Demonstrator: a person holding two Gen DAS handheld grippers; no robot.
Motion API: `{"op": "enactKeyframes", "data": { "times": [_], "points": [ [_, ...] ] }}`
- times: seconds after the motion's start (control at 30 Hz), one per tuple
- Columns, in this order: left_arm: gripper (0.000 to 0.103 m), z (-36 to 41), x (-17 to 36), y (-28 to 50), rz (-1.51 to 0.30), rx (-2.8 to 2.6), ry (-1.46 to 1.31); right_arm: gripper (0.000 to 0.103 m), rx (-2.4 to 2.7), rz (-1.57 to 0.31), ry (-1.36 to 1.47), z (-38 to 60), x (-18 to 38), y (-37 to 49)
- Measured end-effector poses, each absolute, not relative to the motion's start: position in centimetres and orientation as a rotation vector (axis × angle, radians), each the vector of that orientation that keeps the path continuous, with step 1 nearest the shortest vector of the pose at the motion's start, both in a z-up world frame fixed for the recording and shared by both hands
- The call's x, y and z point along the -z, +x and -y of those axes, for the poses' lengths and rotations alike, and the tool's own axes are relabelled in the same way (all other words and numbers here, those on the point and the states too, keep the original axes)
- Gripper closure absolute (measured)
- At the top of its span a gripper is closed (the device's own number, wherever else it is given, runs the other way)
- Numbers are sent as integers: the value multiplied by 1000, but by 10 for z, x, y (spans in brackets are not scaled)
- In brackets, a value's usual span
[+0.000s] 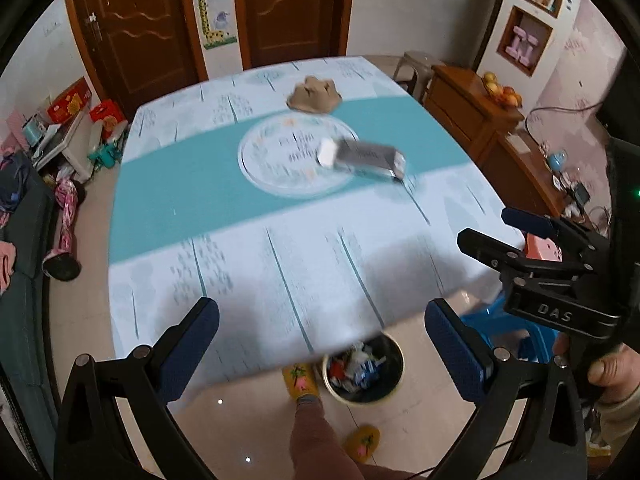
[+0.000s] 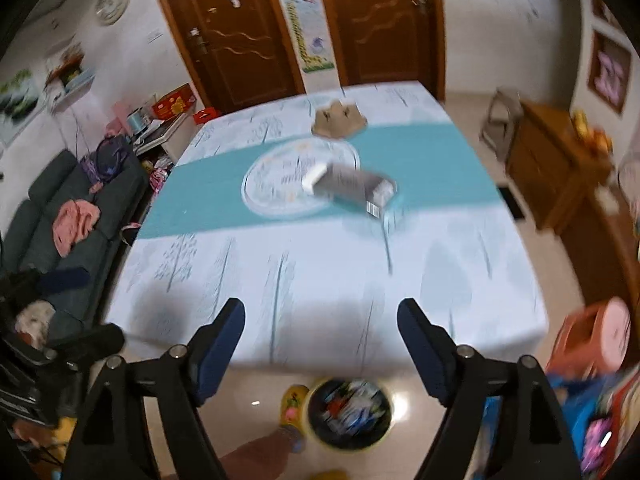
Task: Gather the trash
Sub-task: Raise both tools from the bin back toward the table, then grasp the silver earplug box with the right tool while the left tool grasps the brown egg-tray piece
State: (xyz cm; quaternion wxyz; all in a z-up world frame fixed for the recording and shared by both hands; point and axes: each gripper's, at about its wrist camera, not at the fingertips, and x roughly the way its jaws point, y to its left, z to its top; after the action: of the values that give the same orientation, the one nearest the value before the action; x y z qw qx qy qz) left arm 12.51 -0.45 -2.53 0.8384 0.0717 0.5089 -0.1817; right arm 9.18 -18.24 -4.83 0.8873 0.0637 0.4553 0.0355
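One grey box (image 1: 362, 158) lies flat, long axis running left-right.

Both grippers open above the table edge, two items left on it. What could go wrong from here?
1. The grey box lies mid-table and the egg carton piece farther back; a long reach may nudge rather than grasp them.
2. The trash bin sits half under the tablecloth edge, beside the slippered foot; a drop could miss.
3. Both views are motion-blurred, so aim may suffer.
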Motion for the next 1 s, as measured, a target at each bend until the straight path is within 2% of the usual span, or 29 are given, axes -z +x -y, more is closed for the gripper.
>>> {"op": "enactKeyframes", "data": {
  "times": [0.13, 0.23, 0.5, 1.0],
  "points": [
    [1, 8, 27, 173, -1069, 401, 161, 22, -62, -953, 42, 185, 54, 141],
    [1, 15, 36, 209, -1092, 416, 171, 15, -65, -969, -39, 182, 63, 173],
    [1, 32, 72, 302, -1161, 457, 224, 15, -145, -1068, -268, 172, 119, 255],
    [1, 51, 107, 393, -1227, 542, 288, 15, -327, -1250, -335, 170, 170, 315]
  ]
}}
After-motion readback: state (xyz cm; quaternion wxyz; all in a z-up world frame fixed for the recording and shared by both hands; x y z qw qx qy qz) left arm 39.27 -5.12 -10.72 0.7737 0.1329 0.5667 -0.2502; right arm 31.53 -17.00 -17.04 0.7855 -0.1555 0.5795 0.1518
